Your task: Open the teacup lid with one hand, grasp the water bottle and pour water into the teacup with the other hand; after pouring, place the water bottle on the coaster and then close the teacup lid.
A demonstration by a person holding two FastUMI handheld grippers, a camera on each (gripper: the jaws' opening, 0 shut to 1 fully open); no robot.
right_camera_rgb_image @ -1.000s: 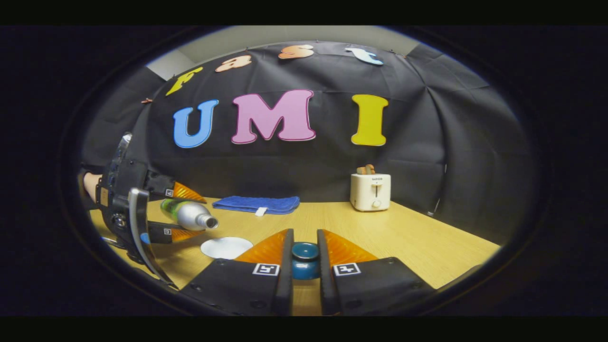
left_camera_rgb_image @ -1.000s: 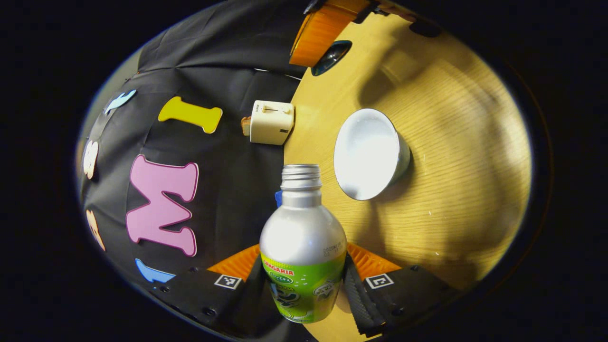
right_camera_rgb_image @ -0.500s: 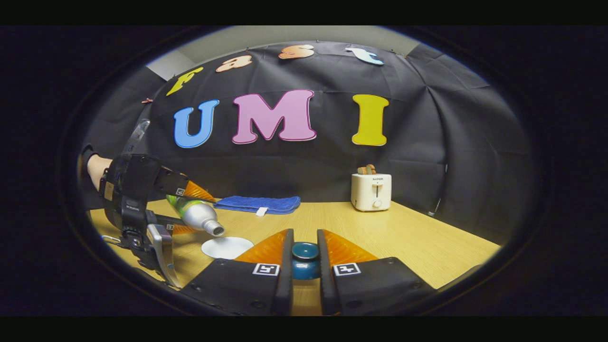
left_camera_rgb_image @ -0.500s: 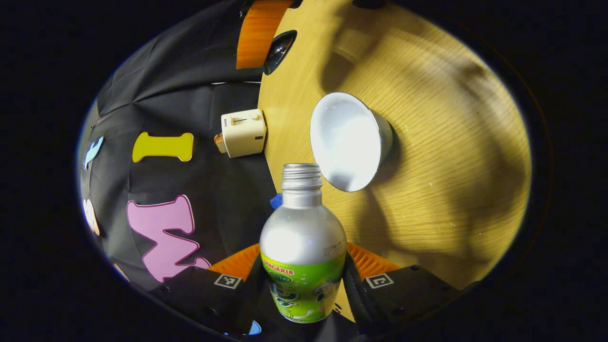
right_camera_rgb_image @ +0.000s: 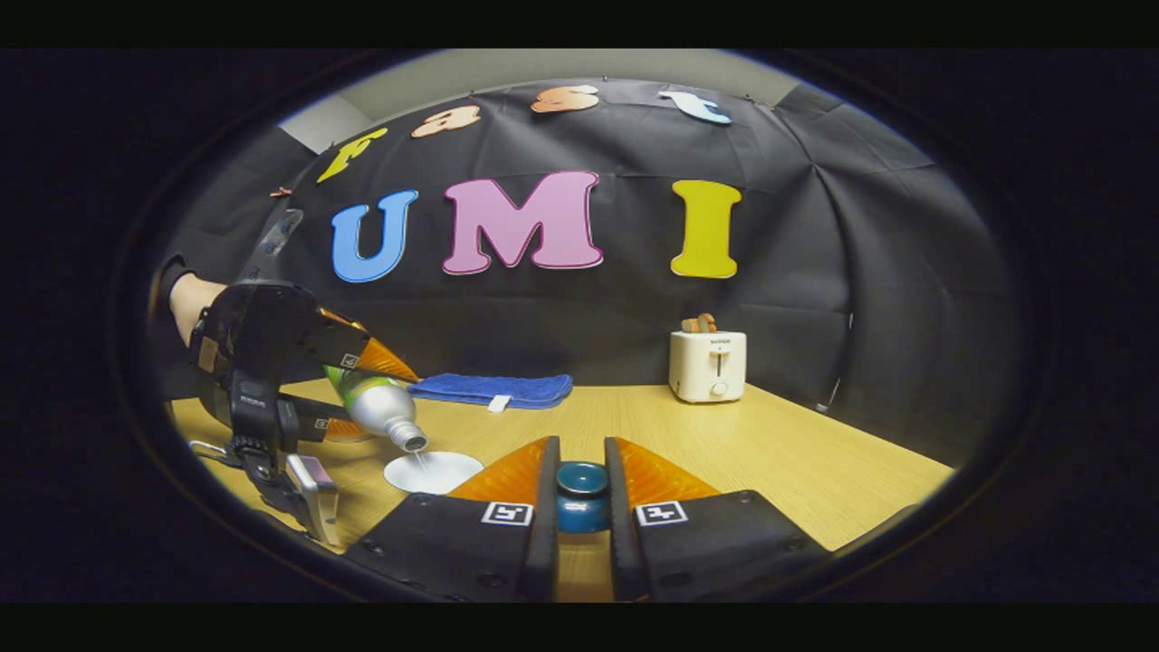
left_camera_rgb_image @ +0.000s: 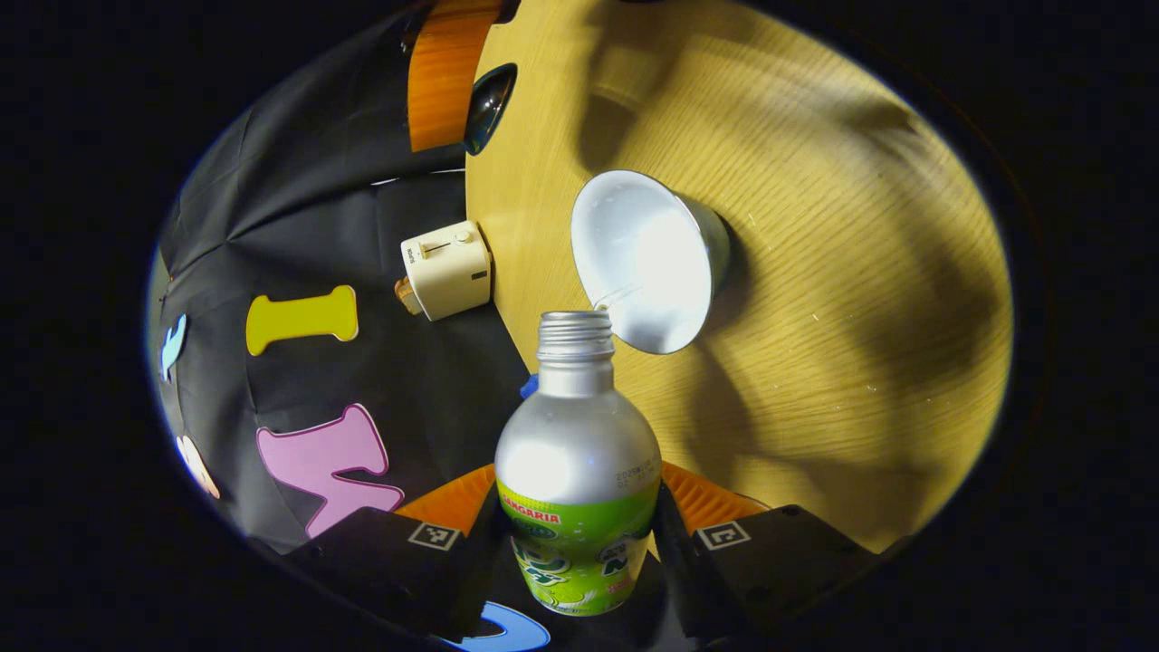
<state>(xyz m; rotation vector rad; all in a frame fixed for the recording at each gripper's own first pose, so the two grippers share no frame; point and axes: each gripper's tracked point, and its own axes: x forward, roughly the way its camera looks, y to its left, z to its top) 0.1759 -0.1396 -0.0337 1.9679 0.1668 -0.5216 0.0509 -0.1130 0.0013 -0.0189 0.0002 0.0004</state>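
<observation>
My left gripper [left_camera_rgb_image: 579, 512] is shut on a water bottle [left_camera_rgb_image: 577, 453] with a silver top and a green label. The bottle is tipped mouth-down over the open white teacup [left_camera_rgb_image: 647, 258] on the wooden table [left_camera_rgb_image: 833, 299]. A thin stream of water [left_camera_rgb_image: 608, 297] runs from its mouth into the cup. In the right gripper view the bottle [right_camera_rgb_image: 378, 407] slants down over the teacup [right_camera_rgb_image: 433, 472] at the left. My right gripper [right_camera_rgb_image: 581, 450] is shut on the dark teal teacup lid [right_camera_rgb_image: 581, 493], held off to the cup's right.
A cream toaster [right_camera_rgb_image: 708, 365] stands at the back of the table by the black wall. A folded blue cloth [right_camera_rgb_image: 489, 389] lies behind the teacup. A hand [right_camera_rgb_image: 186, 303] holds the left gripper at the far left.
The left gripper has tilted the bottle further, mouth down over the teacup, and water now runs into the cup. The right gripper with the lid has stayed still.
</observation>
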